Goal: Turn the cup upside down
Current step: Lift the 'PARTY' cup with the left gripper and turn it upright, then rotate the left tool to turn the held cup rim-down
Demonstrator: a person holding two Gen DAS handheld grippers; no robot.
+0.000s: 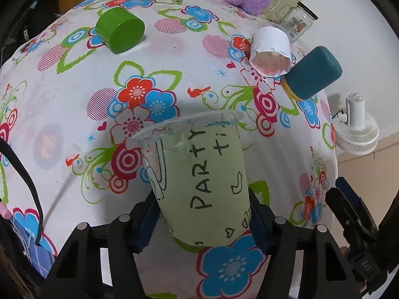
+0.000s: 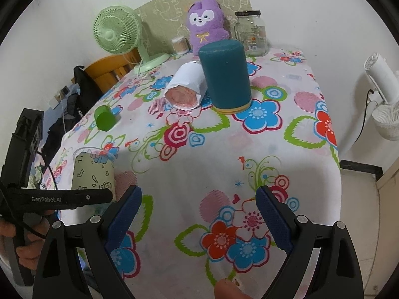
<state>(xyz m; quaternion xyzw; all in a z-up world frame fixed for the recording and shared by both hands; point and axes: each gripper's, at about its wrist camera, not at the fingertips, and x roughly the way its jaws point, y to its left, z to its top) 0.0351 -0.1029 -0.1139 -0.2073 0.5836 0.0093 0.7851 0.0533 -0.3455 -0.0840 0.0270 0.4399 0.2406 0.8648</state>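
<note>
Clear plastic cup (image 1: pixel 197 179): one, with a green paper sleeve hand-lettered "PARTY"; rim up, near the surface's left edge. I can't make out anything inside it.
Left gripper (image 1: pixel 203 213): my jaws are closed against the lower sides of the cup, blue pads pressing both flanks.
Right gripper (image 2: pixel 198 220): jaws spread wide, nothing between them, over the flowered cloth (image 2: pixel 224 149) near the front edge.
White-wrapped cup (image 2: pixel 187 88): one, lying on its side, mouth toward the camera, pinkish inside; touching or just beside the teal cup.
Teal cup (image 2: pixel 224 74): one, standing inverted, yellow band at the bottom.
Green cup (image 1: pixel 119 30): one, tipped over, its closed end toward the left camera.
Glass jar (image 2: pixel 250 33): one, upright at the back, dark lid on; contents unclear.
Cotton-swab tub (image 2: pixel 179 44): one, full of swabs.
Fans: two; green one (image 2: pixel 116 31) on the surface, white one (image 2: pixel 384 94) off to the right.
Purple plush (image 2: pixel 205 26): one, against the back wall.
</note>
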